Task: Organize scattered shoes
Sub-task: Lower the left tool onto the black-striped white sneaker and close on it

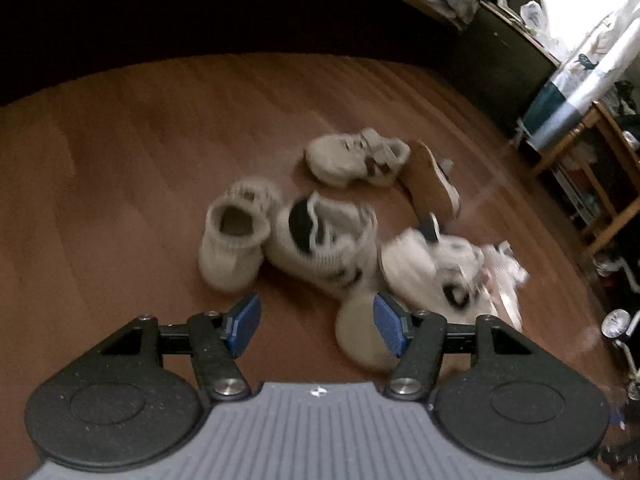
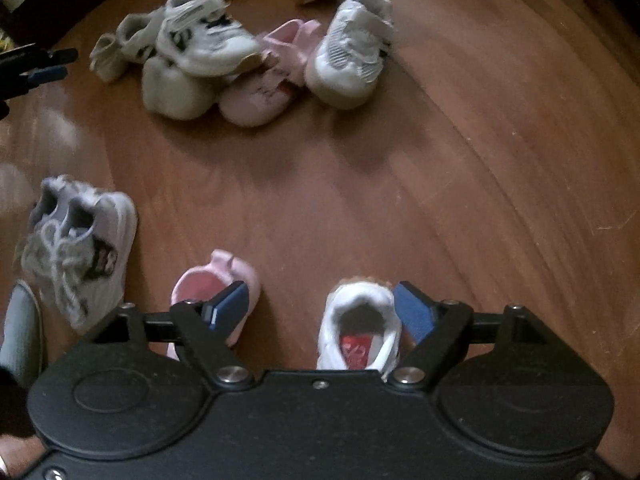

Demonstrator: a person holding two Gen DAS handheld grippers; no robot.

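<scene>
1. Right gripper [image 2: 322, 312]: jaws wide apart, nothing pressed between the blue pads [image 2: 230, 306]. It points steeply down at the wood floor [image 2: 460, 168].
2. Under it, side by side, a pink shoe [image 2: 200, 280] partly behind the left-side pad and a white shoe [image 2: 360, 320] with a red insole label just inside the right-side pad. No pad visibly touches either. Bare floor between the two.
3. Left of the pink shoe: a grey-white laced sneaker [image 2: 80, 248] lying tilted, close by but apart. A grey shape at the frame's left edge below it, can't tell what.
4. Further out, well apart from this row: the scattered pile [image 2: 240, 52], white strap sneakers, a pink pair, cream booties, all touching or overlapping.
5. Left gripper [image 1: 316, 322]: jaws open, empty, blue pads with floor [image 1: 120, 160] showing between them. A cream bootie toe [image 1: 356, 332] lies just behind the right-side pad, contact unclear.
6. Beyond its tips, same pile: an upright cream bootie [image 1: 234, 240], a black-and-white sneaker [image 1: 324, 240] leaning on it, a white sneaker [image 1: 440, 272] on its side.
7. Past those: a white strap sneaker [image 1: 356, 158] and a brown-soled shoe [image 1: 432, 184] tipped sole-up, touching.
8. Far: dark bed edge [image 1: 200, 20], wooden shelf [image 1: 592, 168] at right. Blurry.
</scene>
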